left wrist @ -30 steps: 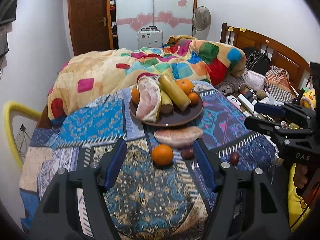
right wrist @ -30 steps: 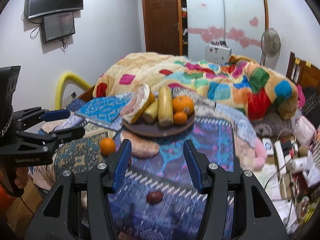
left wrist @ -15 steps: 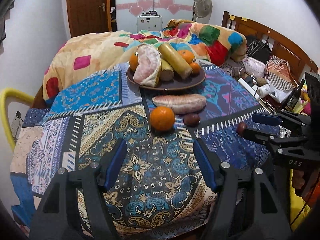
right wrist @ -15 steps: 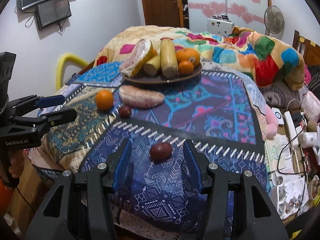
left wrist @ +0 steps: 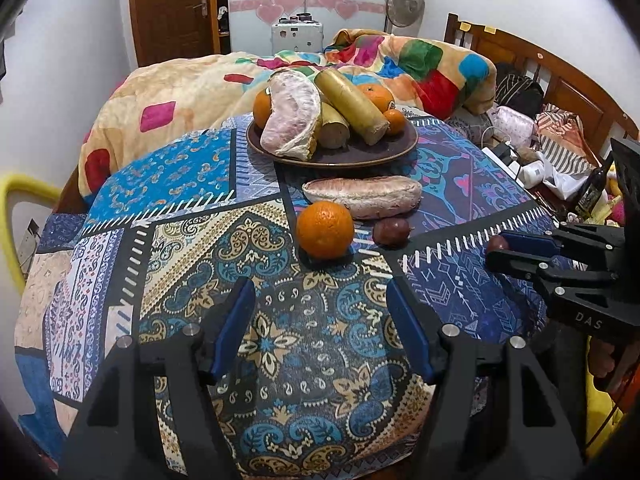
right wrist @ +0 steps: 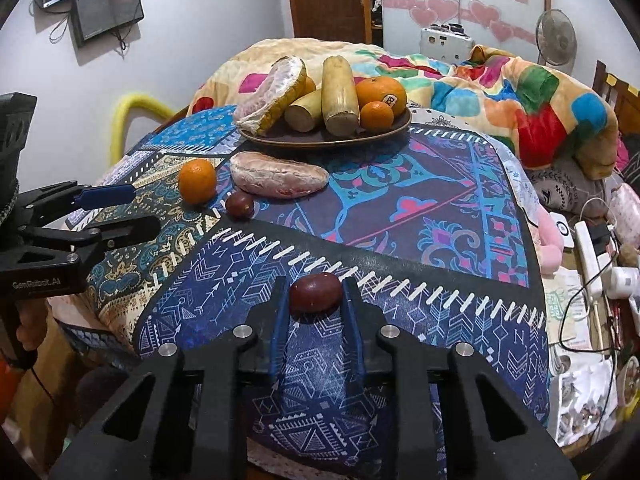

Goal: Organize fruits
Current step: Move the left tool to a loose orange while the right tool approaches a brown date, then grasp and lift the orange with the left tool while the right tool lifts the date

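A dark plate [left wrist: 360, 156] [right wrist: 384, 132] at the far side of the table holds a pomelo piece, sugarcane pieces and oranges. In front of it lie a pomelo segment [left wrist: 362, 196] [right wrist: 278, 180], an orange [left wrist: 325, 230] [right wrist: 197, 181] and a dark purple fruit [left wrist: 391, 232] [right wrist: 239, 204]. My right gripper [right wrist: 315, 300] [left wrist: 496, 250] is shut on a second dark purple fruit [right wrist: 315, 292] [left wrist: 497, 243], which rests on the tablecloth. My left gripper [left wrist: 320, 320] [right wrist: 120, 212] is open and empty, a little short of the orange.
The round table carries a patterned blue cloth [left wrist: 280, 340] [right wrist: 420, 216]. A bed with a colourful blanket [left wrist: 420, 60] stands behind it. Cables and clutter [right wrist: 592, 264] lie to the right. A yellow tube [left wrist: 12, 220] is at the left.
Both grippers moved forward toward the table. My right gripper closed its fingers around the near dark purple fruit. My left gripper stayed open.
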